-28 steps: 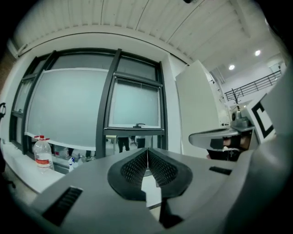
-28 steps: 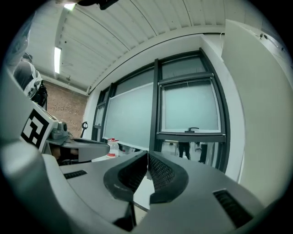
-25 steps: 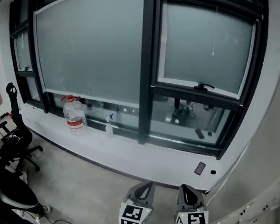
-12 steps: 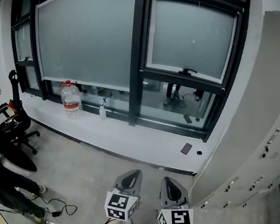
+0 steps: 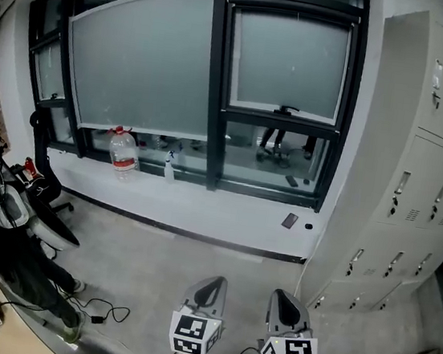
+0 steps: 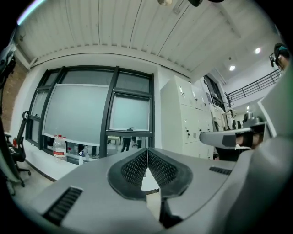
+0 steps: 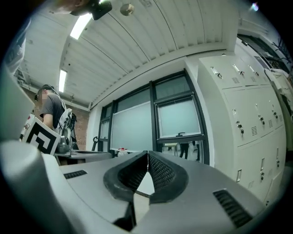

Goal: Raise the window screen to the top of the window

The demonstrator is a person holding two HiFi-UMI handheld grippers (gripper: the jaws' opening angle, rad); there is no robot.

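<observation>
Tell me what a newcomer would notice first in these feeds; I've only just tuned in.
The wide black-framed window fills the far wall, its pale grey window screen covering most of the left pane above a clear water bottle with a red cap on the sill. Tall white metal lockers stand to its right. The left gripper and right gripper sit at the bottom edge, both shut and empty, far from the window.

This looks like an office workroom. Pale grey metal lockers [image 5: 413,197] stand to the right of the right gripper [image 5: 284,298]. Tall black-framed windows [image 5: 210,90] fill the wall ahead. A black wheeled office chair [image 5: 46,204] and a tan wooden desk corner [image 5: 10,337] sit left of the left gripper [image 5: 211,282], on a bare grey concrete floor [image 5: 154,260].
</observation>
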